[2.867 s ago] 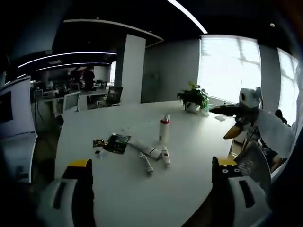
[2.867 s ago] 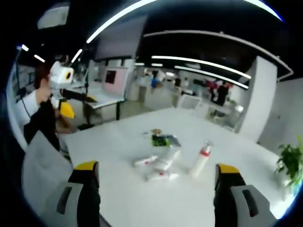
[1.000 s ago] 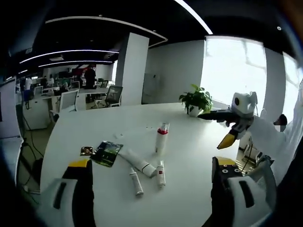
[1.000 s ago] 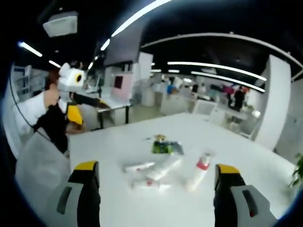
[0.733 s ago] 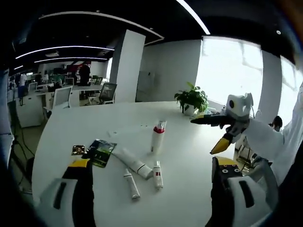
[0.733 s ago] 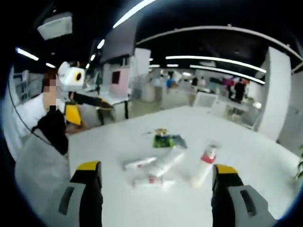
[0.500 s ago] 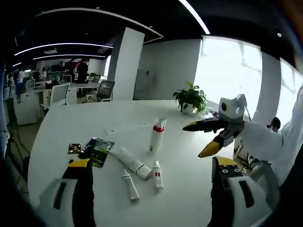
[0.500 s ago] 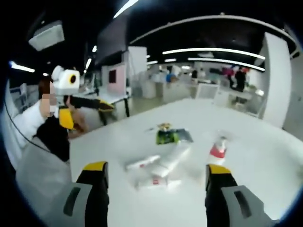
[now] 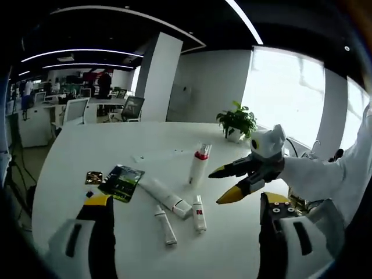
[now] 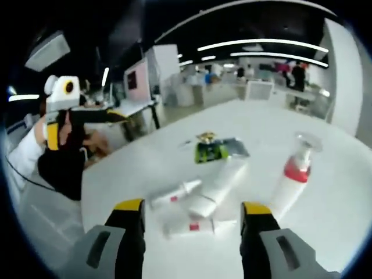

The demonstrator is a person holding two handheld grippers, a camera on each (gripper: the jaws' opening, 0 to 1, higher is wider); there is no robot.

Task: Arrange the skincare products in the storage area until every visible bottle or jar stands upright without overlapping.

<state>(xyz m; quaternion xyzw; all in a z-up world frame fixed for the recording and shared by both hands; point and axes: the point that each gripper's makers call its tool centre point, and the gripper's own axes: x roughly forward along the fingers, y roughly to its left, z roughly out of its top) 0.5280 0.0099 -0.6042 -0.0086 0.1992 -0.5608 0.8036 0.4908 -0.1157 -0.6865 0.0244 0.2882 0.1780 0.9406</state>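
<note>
Right claw (image 10: pixel 190 212) now nearer tubes (image 10: pixel 200 204), narrower, seemingly empty, left claw (image 9: pixel 186 203) wide, empty.

White table (image 9: pixel 104 157): tubes (image 9: pixel 164 199), bottle (image 9: pixel 197 164), packets (image 9: pixel 121 181).

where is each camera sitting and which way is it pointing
Left gripper view: rides the left gripper, facing across the white table toward the window; its own fingers rise below, and the right gripper and a white sleeve enter from the right.
Right gripper view: rides the right gripper, facing the office; the left gripper shows at left.
Shared: the upright pump bottle, lying tubes, green packet.
</note>
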